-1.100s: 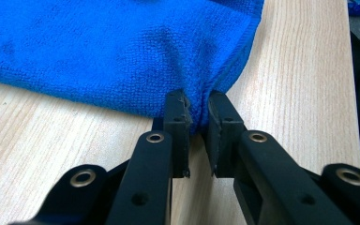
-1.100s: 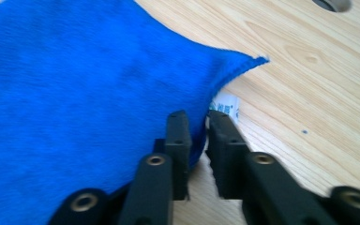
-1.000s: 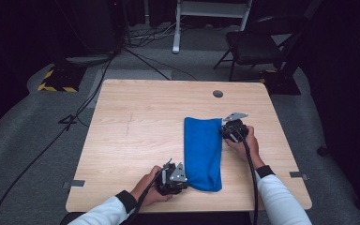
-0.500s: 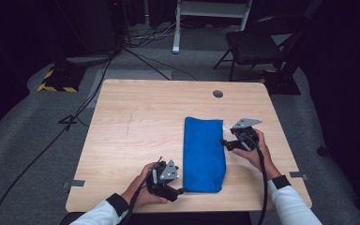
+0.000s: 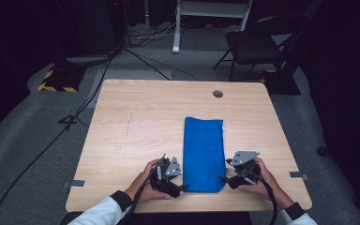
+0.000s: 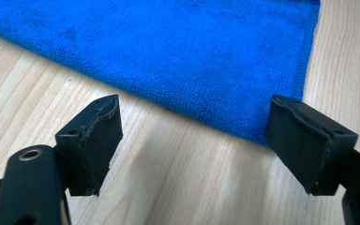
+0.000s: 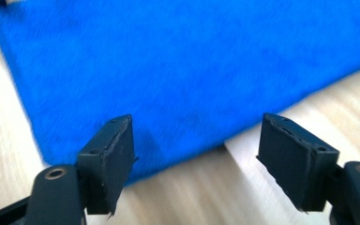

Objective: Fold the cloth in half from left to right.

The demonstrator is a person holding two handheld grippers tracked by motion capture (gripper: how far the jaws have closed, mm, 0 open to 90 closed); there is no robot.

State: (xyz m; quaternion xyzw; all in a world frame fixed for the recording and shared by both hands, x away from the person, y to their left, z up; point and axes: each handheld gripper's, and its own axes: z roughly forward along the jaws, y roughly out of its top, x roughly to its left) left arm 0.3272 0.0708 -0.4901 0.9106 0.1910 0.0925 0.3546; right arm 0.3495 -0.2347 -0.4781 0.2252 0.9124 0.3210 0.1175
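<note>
A blue cloth [image 5: 203,152], folded into a long narrow strip, lies flat on the wooden table [image 5: 140,122], its near end close to the front edge. My left gripper [image 5: 183,187] sits at the cloth's near left corner, open, jaws wide apart over bare wood with the blue cloth [image 6: 178,51] just beyond them. My right gripper [image 5: 222,178] is at the near right corner, also open, with the blue cloth [image 7: 192,70] ahead of its jaws. Nothing is held between either pair of jaws.
A round cable hole [image 5: 218,93] sits near the table's far edge. Beyond the table stand a dark chair [image 5: 258,42] and a white frame [image 5: 211,14], and cables [image 5: 75,117] run across the grey floor to the left.
My right gripper moved from the cloth's far right edge down to its near right corner. My left gripper shifted slightly at the near left corner.
</note>
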